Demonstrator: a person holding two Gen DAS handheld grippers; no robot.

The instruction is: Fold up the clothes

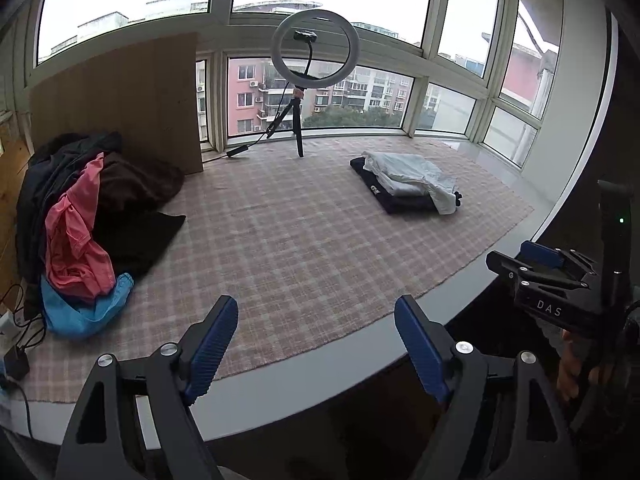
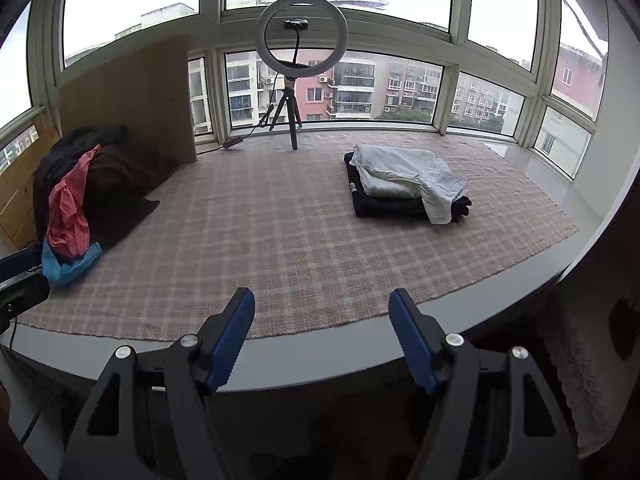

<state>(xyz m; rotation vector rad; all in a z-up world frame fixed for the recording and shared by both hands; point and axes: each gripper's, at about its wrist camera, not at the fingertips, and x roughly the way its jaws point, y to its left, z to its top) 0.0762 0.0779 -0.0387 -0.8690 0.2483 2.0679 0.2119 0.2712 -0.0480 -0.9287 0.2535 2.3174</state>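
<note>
The mat [image 2: 304,216], a checked pink and beige cloth, covers most of the sill and serves here as the landmark. On its left end lies the pile [image 1: 86,216] of unfolded clothes: dark brown and black pieces at the bottom and behind, a crumpled pink garment [image 1: 76,244] hanging over them, and a blue garment [image 1: 86,312] bunched at the near foot of the pile. On the right part of the mat, toward the far edge, sits the stack [image 2: 404,186] of folded clothes: a dark piece with a small white print below and a pale grey-white piece on top, with 1 flap hanging loose over the near right corner. A ring light [image 2: 302,36] on a tripod stands at the far edge of the mat, between the pile and the stack.

The left gripper [image 1: 316,344] hovers over the near edge of the mat, its 2 blue pads wide apart and empty. The right gripper [image 2: 322,336] is also at the near edge, pads apart, holding nothing.
</note>
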